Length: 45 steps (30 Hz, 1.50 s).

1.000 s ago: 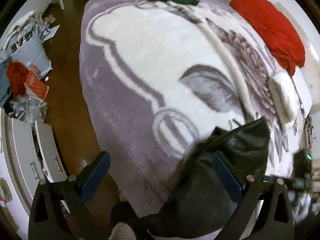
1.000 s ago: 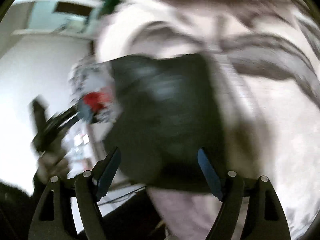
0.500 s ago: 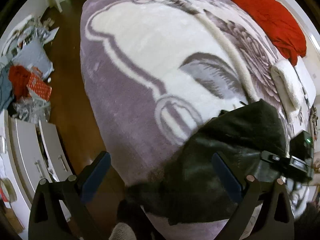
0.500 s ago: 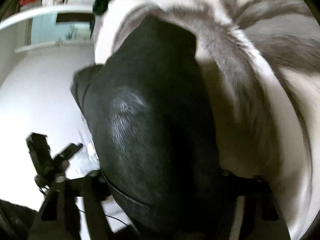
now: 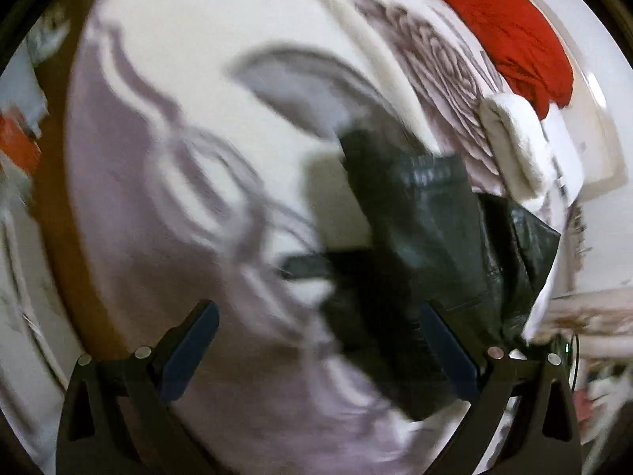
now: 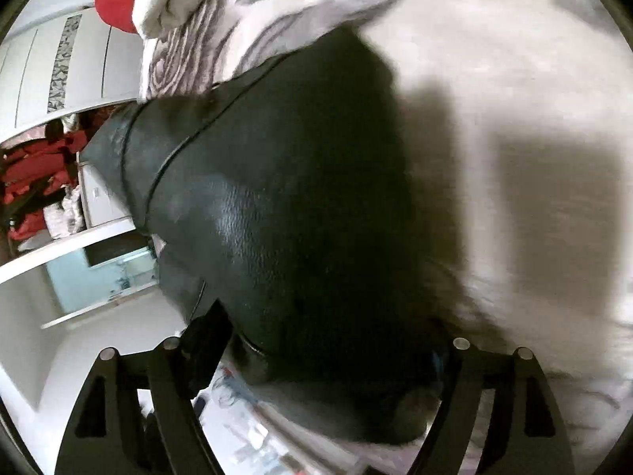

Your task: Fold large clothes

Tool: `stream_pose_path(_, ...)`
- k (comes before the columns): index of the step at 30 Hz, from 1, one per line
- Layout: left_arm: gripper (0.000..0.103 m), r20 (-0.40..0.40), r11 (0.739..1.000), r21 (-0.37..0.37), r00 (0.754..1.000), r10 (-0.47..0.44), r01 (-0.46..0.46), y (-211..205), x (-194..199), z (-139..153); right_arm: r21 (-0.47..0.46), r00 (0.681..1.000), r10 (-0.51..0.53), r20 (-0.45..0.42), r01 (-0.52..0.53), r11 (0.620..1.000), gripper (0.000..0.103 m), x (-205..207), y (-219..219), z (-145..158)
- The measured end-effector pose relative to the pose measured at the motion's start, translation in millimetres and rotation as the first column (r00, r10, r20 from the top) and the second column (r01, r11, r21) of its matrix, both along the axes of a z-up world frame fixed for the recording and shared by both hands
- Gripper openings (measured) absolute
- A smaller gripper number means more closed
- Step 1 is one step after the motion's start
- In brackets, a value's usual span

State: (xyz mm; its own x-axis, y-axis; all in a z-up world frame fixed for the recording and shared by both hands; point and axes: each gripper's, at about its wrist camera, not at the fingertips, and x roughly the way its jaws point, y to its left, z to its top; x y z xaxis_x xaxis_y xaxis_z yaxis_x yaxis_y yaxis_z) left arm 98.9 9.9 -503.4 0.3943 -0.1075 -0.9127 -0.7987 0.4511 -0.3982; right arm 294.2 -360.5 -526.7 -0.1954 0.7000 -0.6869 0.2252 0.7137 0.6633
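Note:
A black leather-like garment [image 5: 427, 245] lies bunched on the bed's purple and white blanket [image 5: 158, 150], toward its right side. My left gripper [image 5: 316, 352] is open and empty, with the garment's near edge by its right finger. In the right wrist view the same garment [image 6: 285, 206] fills the middle and bulges up between my right gripper's [image 6: 324, 352] spread fingers. The fingertips are hidden under the fabric, so I cannot tell if it grips.
A red garment [image 5: 510, 27] and a rolled white towel [image 5: 518, 150] lie at the bed's far right. Wooden floor [image 5: 59, 206] and clutter lie to the left. A white wardrobe [image 6: 59, 63] and shelves with red items [image 6: 31, 182] stand left in the right wrist view.
The black garment has been carried further onto the bed, toward the middle and right. The left gripper has swung over the blanket, still open. The right gripper has tilted, with the garment still against it.

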Motion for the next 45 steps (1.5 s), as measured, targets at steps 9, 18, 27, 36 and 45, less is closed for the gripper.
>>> stream_pose_path(9, 0.062, 0.122, 0.978, -0.168, 0.982, 0.142, -0.12, -1, 51, -53, -0.189, 0.9, 0.307, 0.308, -0.259, 0.947, 0.083, 79, 47, 101)
stream_pose_path(18, 0.014, 0.27, 0.983, -0.078, 0.946, 0.18, -0.165, -15, 3, -1, -0.294, 0.733, 0.612, 0.297, -0.54, 0.789, 0.034, 113, 137, 64)
stream_pose_path(27, 0.023, 0.19, 0.976, -0.126, 0.962, 0.197, -0.175, -1, -8, -69, -0.37, 0.711, 0.662, 0.237, -0.564, 0.739, 0.029, 111, 175, -1)
stream_pose_path(36, 0.083, 0.096, 0.999, -0.005, 0.994, 0.055, -0.054, -8, -3, -7, -0.351, 0.75, 0.582, 0.315, -0.477, 0.806, 0.048, 84, 125, 102)
stream_pose_path(45, 0.084, -0.01, 1.0, 0.021, 1.0, -0.008, 0.008, -20, -18, -24, -0.35, 0.813, 0.57, 0.12, -0.502, 0.791, 0.048, 35, 102, 43)
